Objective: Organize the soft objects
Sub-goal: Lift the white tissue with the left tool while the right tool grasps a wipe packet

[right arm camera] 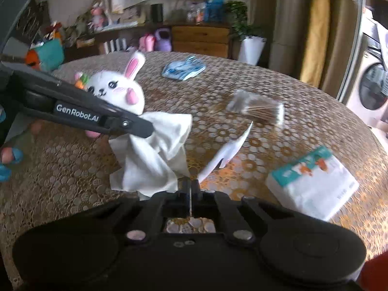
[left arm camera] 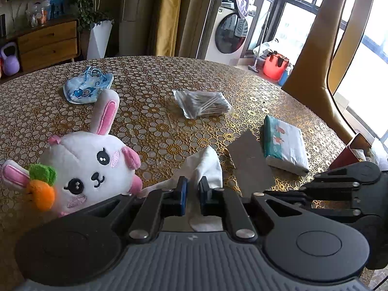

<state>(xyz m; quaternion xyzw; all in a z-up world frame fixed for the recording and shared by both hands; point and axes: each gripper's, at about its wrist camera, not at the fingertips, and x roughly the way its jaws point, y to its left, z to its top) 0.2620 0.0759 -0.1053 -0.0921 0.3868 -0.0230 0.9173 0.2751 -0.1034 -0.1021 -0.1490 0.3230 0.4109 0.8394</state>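
Right wrist view: my left gripper (right arm camera: 148, 127) clamps white cloth (right arm camera: 157, 150) top corner; cloth hangs above counter (right arm camera: 72, 169); my right gripper (right arm camera: 190, 186) pinches thin white sheet (right arm camera: 228, 150), just right of cloth.

We count on the table (left arm camera: 150, 77) — one plush rabbit (left arm camera: 92, 165), one white cloth (right arm camera: 155, 150), one tissue pack (left arm camera: 285, 145), one cotton-swab bag (left arm camera: 203, 103), one blue pouch (left arm camera: 88, 88), one paper sheet (right arm camera: 225, 152) — two grippers, left gripper (left arm camera: 192, 184), right gripper (right arm camera: 190, 186).

On the counter (left arm camera: 150, 77), the plush rabbit (left arm camera: 92, 167) lies at the near left. The pouch (left arm camera: 88, 88) lies behind it. The cotton swab bag (left arm camera: 202, 103) lies right of the pouch, mid-counter. The tissue pack (left arm camera: 285, 144) lies at the right. The cloth (left arm camera: 206, 167) lies between rabbit and tissue pack.
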